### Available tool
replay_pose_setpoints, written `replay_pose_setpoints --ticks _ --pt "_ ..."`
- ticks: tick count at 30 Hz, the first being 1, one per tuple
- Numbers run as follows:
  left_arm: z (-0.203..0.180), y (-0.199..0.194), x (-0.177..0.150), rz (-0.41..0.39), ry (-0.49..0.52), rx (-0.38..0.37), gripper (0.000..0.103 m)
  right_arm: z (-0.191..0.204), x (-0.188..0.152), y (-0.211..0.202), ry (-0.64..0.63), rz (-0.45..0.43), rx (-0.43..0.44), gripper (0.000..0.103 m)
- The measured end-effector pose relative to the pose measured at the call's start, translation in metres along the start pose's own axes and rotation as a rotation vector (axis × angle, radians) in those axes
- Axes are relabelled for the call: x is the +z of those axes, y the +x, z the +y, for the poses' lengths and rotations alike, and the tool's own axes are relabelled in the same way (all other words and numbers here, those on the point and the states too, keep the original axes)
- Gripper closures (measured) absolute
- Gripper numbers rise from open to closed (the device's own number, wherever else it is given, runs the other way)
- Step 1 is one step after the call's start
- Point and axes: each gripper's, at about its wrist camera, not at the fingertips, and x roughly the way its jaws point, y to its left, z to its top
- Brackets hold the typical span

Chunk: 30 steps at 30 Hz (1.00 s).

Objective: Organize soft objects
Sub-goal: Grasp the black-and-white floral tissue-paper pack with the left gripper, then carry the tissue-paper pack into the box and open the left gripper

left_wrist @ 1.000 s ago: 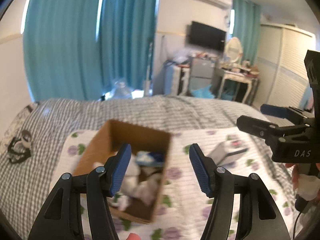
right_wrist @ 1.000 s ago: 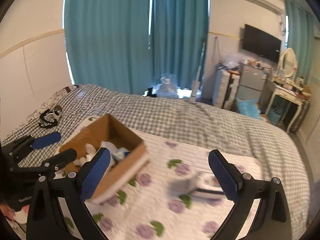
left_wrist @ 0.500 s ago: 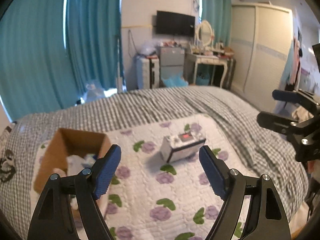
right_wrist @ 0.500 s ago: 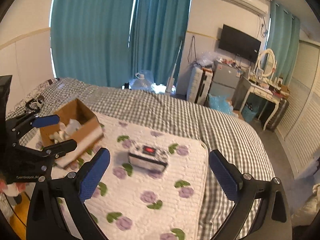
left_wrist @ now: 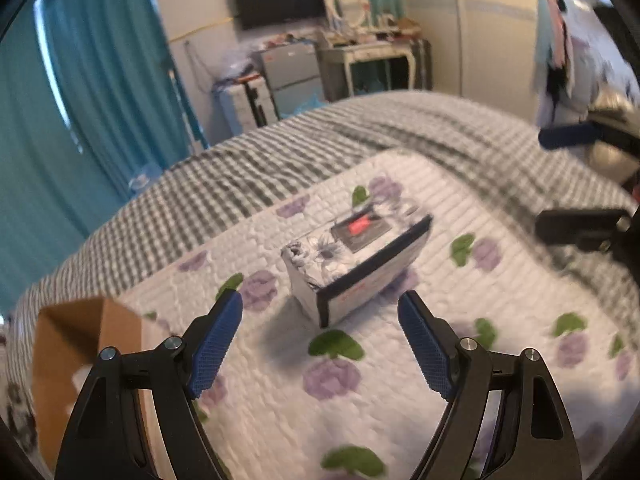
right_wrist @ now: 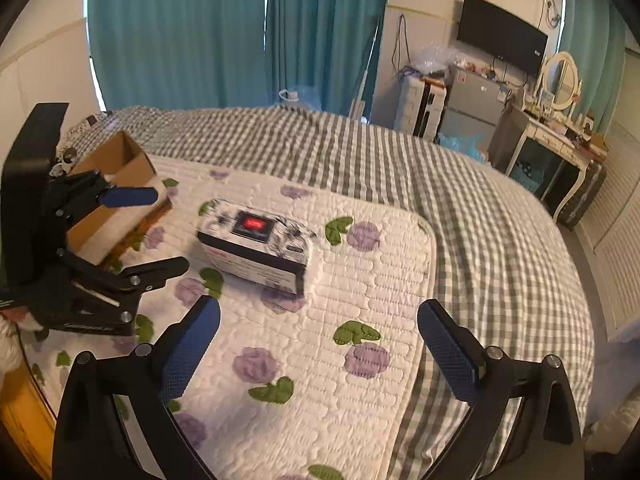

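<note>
Bedroom with teal curtains; a flowered quilt (right_wrist: 360, 280) covers the checked bed. On it lies a tissue pack (right_wrist: 256, 246), well apart from the cardboard box (right_wrist: 116, 184) at the quilt's left edge. Left gripper (left_wrist: 320, 344) and right gripper (right_wrist: 318, 350) both hover spread and empty. The pack probably remains to be boxed.

A bedroom is seen in daylight: teal curtains (right_wrist: 224, 32) are drawn across the window, a black television (right_wrist: 502, 40) is mounted on the cream wall, and a white dressing table (right_wrist: 560, 136) with an oval mirror (right_wrist: 562, 80) is placed beyond a bed (right_wrist: 480, 208) covered in grey gingham.
</note>
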Motion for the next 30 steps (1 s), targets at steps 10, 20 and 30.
replay_pose_setpoints --ticks 10,20,30 --pt "-0.010 0.057 0.008 0.014 0.264 -0.007 0.022 -0.021 -0.003 0.065 0.093 0.057 0.091 0.004" --pt "-0.024 0.079 0.016 0.032 0.320 -0.066 0.022 -0.022 -0.019 0.101 0.104 0.115 0.076 0.004" --pt "-0.014 0.052 0.010 0.051 0.155 -0.013 0.057 -0.032 -0.020 0.072 0.154 0.101 0.064 0.003"
